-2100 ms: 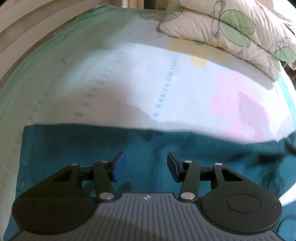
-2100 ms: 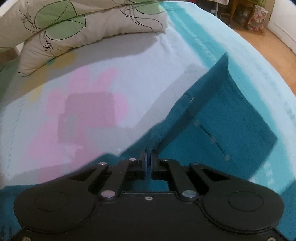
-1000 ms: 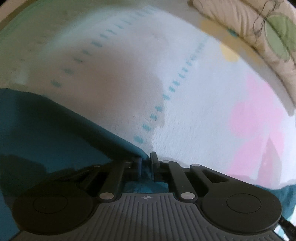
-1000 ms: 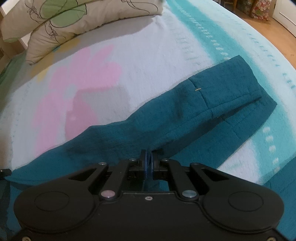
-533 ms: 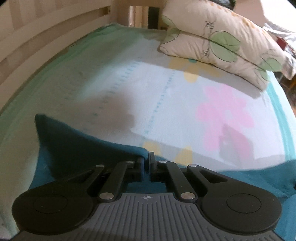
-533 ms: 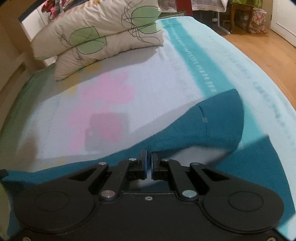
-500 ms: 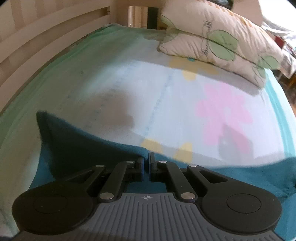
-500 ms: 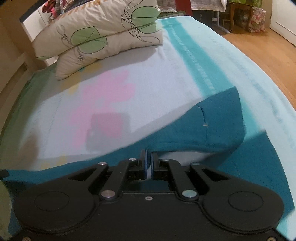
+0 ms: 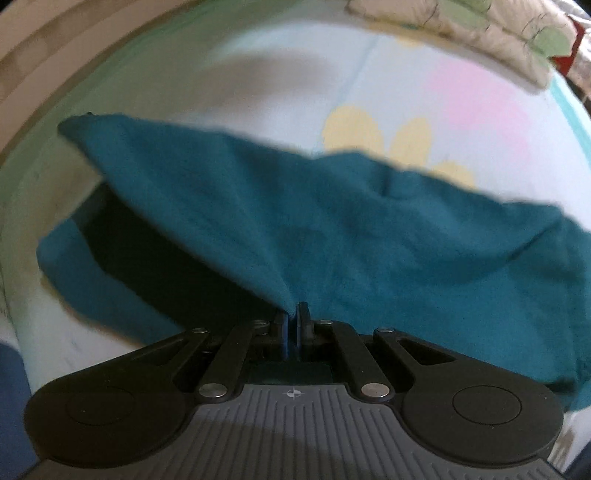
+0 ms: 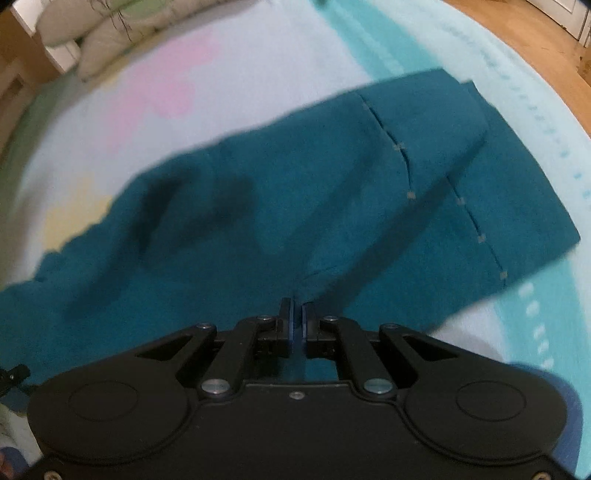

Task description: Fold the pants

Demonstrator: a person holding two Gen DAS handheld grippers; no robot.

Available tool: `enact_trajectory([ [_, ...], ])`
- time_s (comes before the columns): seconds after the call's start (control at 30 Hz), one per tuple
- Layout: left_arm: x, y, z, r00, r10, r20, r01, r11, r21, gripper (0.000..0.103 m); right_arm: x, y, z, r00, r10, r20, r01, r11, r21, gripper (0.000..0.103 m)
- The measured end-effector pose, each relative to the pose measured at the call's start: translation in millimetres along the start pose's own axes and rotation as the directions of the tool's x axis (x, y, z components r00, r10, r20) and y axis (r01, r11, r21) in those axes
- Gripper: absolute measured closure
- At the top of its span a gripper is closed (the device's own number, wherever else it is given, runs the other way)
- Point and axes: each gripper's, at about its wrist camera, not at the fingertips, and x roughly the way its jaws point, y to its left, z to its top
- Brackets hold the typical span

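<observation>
1. The left gripper [image 9: 294,314] has its two fingers pressed tight together, and they pinch a bit of the teal pants [image 9: 369,240] right at their tips.
2. From that pinch, the cloth fans out in a raised fold toward the left side of the bed sheet [image 9: 258,85], with a dark shadow under it.
3. The right gripper [image 10: 296,308] is also squeezed nearly closed, and it grips an edge of the same pants [image 10: 258,206].
4. In the right wrist view, one layer of the pants lies over another. Two seams with small pale stitches run across the cloth near the sheet's teal stripe at the right edge.
5. The pants stretch across the near part of the bed, over the sheet's yellow and pink flowers.
6. Pillows [image 9: 461,33] with green leaves sit at the far end of the bed.
7. A wooden floor [image 10: 535,40] shows past the bed's right edge.
</observation>
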Motion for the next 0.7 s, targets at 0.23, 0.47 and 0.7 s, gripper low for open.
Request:
enact_trajectory([
  [0.23,35,-7,-7,0.998,0.036,-0.057,-0.036,0.999,0.016,0.099,14,2,-6,0.996,-0.013,-0.083,0.008,0.998,-0.06,0.094],
  [0.47,38,-29,3,0.994,0.101,-0.04,-0.096,0.989,0.109,0.099,-20,-14,24,0.999,-0.003,-0.033,-0.001,0.991,-0.134,0.078],
  [0.7,35,-23,2,0.996,0.084,-0.032,-0.082,0.995,0.062,0.099,-48,-88,84,0.989,-0.085,0.117,0.091,0.995,-0.042,0.064],
])
